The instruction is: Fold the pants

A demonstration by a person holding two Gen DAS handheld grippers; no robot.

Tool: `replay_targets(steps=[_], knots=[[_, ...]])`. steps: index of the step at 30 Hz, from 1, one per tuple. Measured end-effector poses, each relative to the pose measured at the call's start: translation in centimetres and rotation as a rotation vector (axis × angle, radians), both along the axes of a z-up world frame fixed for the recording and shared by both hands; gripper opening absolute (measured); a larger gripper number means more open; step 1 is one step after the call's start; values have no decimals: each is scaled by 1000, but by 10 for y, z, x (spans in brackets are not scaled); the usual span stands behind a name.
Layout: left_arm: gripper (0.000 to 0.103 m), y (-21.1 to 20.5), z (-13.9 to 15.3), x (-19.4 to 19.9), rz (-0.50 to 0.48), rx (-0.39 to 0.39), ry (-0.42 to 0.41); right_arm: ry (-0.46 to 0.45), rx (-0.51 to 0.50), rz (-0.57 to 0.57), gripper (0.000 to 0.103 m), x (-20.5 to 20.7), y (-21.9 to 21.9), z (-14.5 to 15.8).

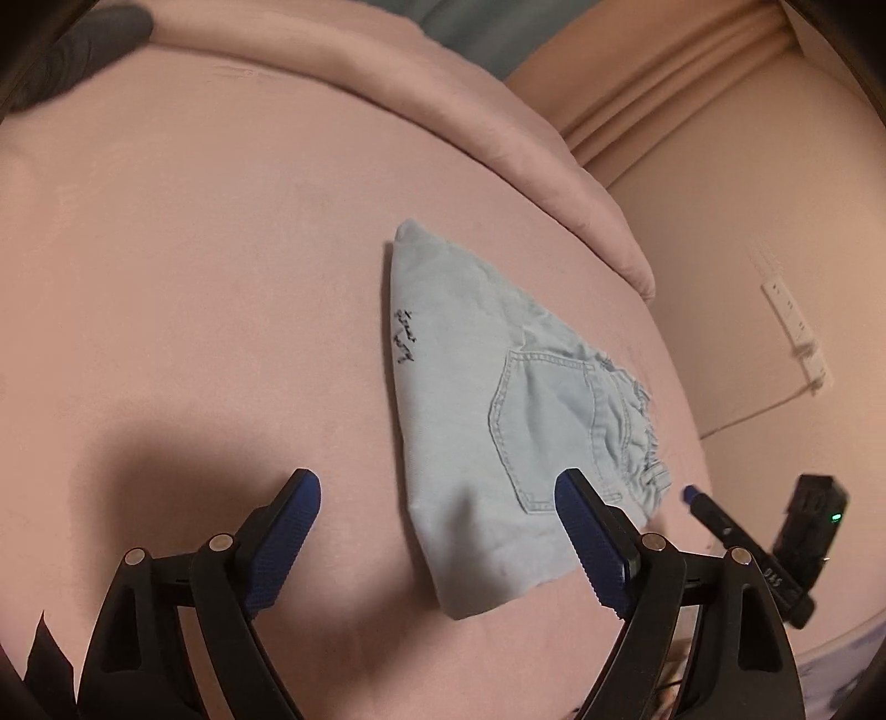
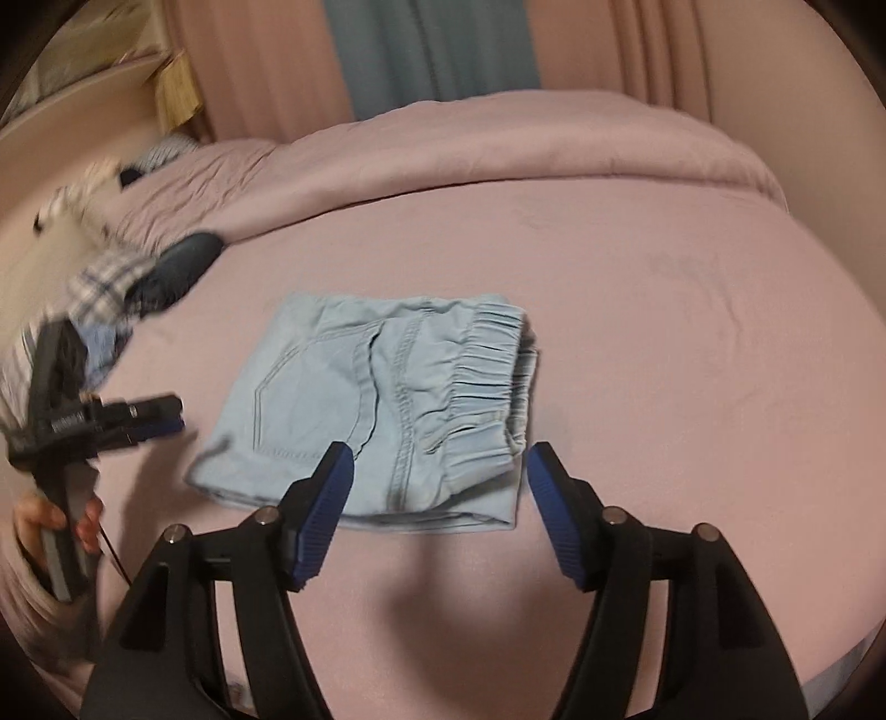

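Observation:
Light blue pants (image 1: 498, 421) lie folded into a compact bundle on the pink bed sheet (image 1: 194, 304), back pocket and elastic waistband up; they also show in the right wrist view (image 2: 382, 404). My left gripper (image 1: 437, 501) is open and empty, hovering just above the near edge of the bundle. My right gripper (image 2: 440, 471) is open and empty, just short of the bundle's waistband end. The right gripper appears at the lower right of the left wrist view (image 1: 692, 495). The left gripper appears at the left in the right wrist view (image 2: 166, 415).
A rolled pink duvet (image 2: 498, 160) lies across the far side of the bed. A pile of clothes (image 2: 111, 288) and a dark object (image 2: 183, 255) sit at the far left. Curtains (image 2: 432, 50) hang behind. A power strip (image 1: 792, 327) lies on the floor.

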State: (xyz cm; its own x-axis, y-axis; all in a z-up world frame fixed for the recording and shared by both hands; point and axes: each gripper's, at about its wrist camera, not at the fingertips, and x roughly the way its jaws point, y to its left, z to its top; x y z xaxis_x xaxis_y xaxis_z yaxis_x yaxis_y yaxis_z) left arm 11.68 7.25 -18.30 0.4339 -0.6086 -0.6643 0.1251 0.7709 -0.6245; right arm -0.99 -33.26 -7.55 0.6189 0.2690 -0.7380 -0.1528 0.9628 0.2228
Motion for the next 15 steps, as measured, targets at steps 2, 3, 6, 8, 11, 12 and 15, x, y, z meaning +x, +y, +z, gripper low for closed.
replay_targets(steps=[2, 3, 6, 8, 11, 12, 15], knots=[[86, -3, -5, 4, -7, -26, 26, 22, 62, -18, 67, 0, -3, -3], [86, -6, -7, 6, -13, -29, 36, 34, 86, -26, 68, 2, -6, -5], [86, -9, -11, 10, -16, -20, 51, 73, 147, -32, 71, 9, -11, -16], [86, -12, -14, 13, -17, -24, 61, 105, 177, -43, 73, 15, -13, -25], [86, -13, -14, 16, -26, -23, 62, 137, 197, -50, 74, 20, -14, -36], [86, -15, -14, 17, -31, -15, 59, 146, 195, -53, 74, 22, -13, -38], [86, -20, -15, 21, -43, -2, 57, 175, 216, -53, 75, 27, -9, -47]])
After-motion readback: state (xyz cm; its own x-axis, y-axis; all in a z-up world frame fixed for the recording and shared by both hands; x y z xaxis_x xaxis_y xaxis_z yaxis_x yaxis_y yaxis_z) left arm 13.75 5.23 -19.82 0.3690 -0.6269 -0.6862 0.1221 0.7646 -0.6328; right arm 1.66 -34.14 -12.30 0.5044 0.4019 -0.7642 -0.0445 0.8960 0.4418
